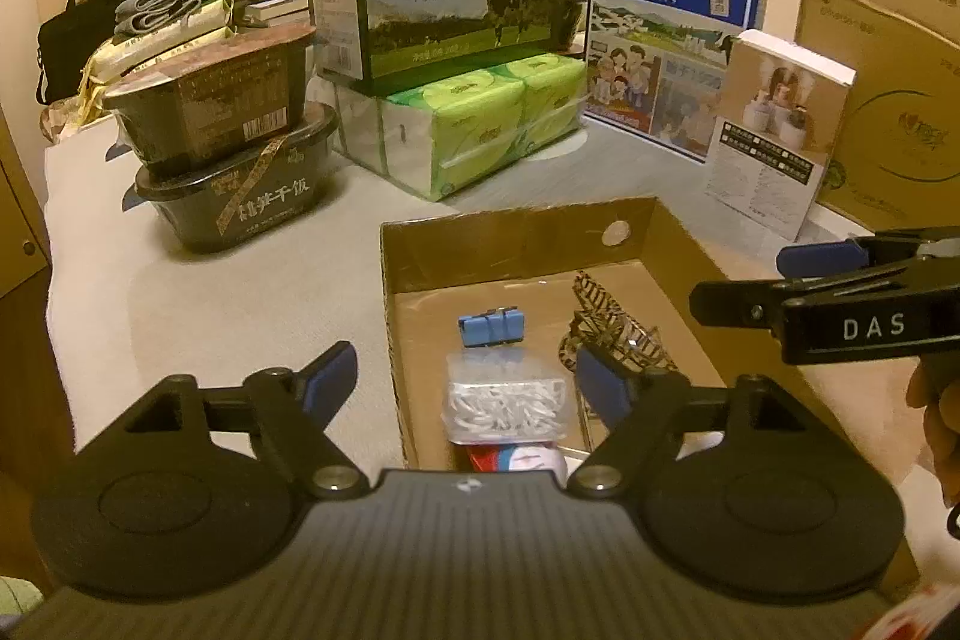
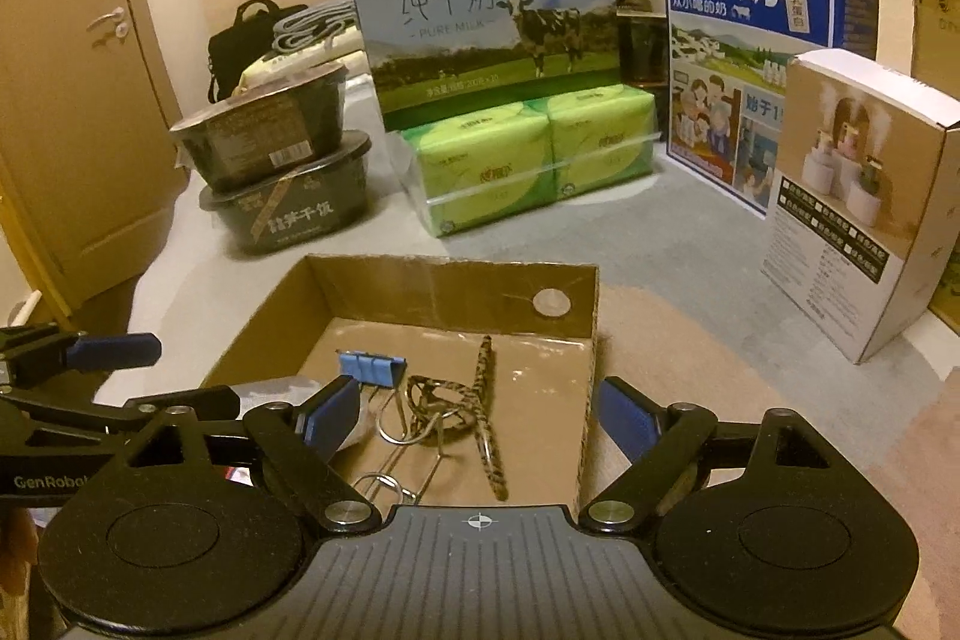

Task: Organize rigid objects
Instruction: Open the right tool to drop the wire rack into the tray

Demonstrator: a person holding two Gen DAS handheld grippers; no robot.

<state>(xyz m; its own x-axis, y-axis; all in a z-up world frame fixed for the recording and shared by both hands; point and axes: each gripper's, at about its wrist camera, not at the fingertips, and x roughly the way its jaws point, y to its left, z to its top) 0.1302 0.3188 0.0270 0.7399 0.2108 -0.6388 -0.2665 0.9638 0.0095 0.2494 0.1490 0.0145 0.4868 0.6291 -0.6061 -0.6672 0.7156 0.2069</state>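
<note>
- The left gripper (image 1: 465,379) and right gripper (image 2: 474,412) both stand wide open, holding nothing.
- Just ahead and below them, inside the cardboard box (image 2: 444,283), lie a blue binder clip (image 2: 371,369), a leopard-print hair clip (image 2: 453,400) and a clear packet of white pieces (image 1: 507,400).
- This looks like the release step; next calls for lifting clear and finding another loose item, none visible nearby.

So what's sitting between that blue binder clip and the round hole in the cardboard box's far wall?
Nothing: in the right wrist view, only bare box floor lies between the blue binder clip and the hole in the cardboard box.
</note>
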